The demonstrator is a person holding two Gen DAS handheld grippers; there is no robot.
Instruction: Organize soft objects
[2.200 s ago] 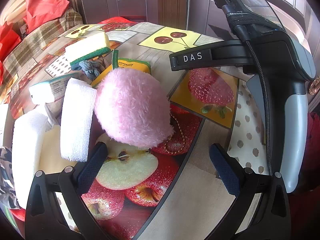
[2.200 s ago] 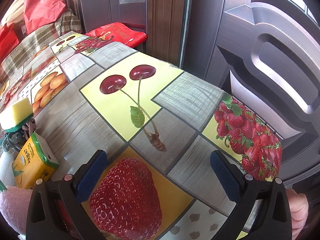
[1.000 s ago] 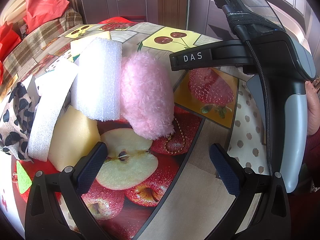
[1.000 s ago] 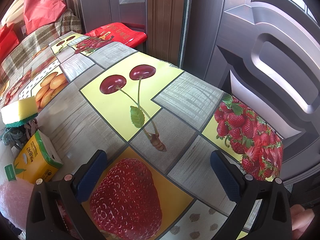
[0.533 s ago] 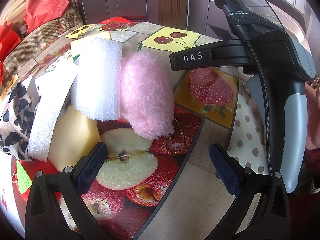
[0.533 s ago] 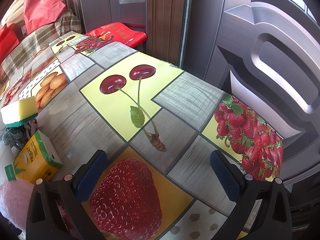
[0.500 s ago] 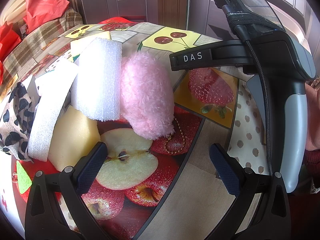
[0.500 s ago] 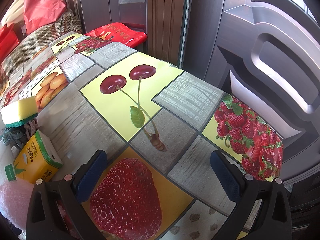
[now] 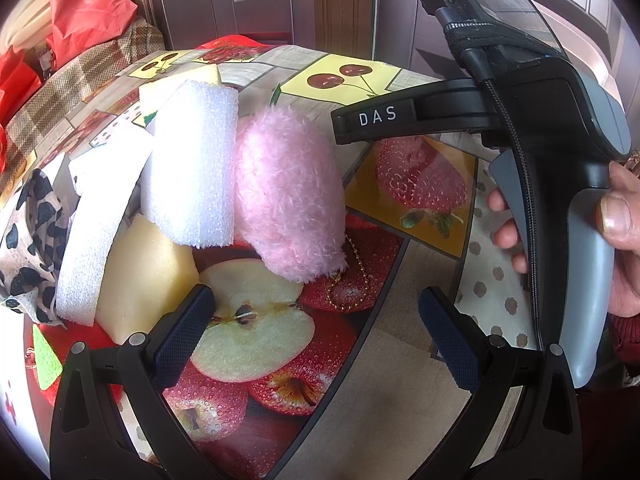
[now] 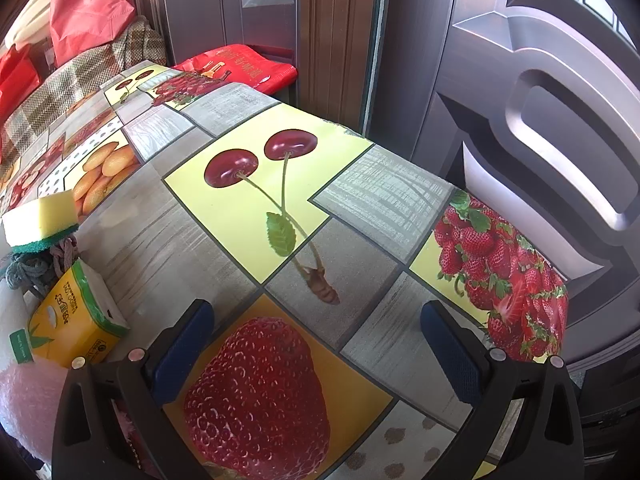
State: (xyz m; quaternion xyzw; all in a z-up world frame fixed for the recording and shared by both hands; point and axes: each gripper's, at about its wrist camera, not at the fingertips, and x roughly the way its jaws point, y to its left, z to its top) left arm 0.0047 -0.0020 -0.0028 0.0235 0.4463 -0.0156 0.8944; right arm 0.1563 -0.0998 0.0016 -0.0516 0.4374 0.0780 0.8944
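A pink plush toy [image 9: 290, 196] with a gold bead chain stands on the fruit-print tablecloth [image 9: 392, 364], pressed against a white foam block [image 9: 192, 168]. Left of these lie another white foam piece [image 9: 94, 224], a pale yellow sponge [image 9: 140, 272] and a leopard-print cloth [image 9: 28, 236]. My left gripper [image 9: 314, 330] is open and empty, just in front of the plush. My right gripper [image 10: 316, 350] is open and empty over a strawberry print; its body [image 9: 560, 140] shows in the left wrist view, held by a hand. The plush [image 10: 28, 404] shows at the right wrist view's lower left.
A yellow-green sponge [image 10: 40, 220], a grey-blue cord bundle [image 10: 32, 268] and a yellow tissue pack [image 10: 74, 320] lie left of the right gripper. The table's far edge [image 10: 400, 152] meets a dark door. Red bags [image 9: 88, 12] sit on a plaid-covered seat behind.
Since 2.2 s ago the white foam block has been stood up against the plush, which turned upright, and the soft items were pushed together. A hand now grips the right gripper's handle.
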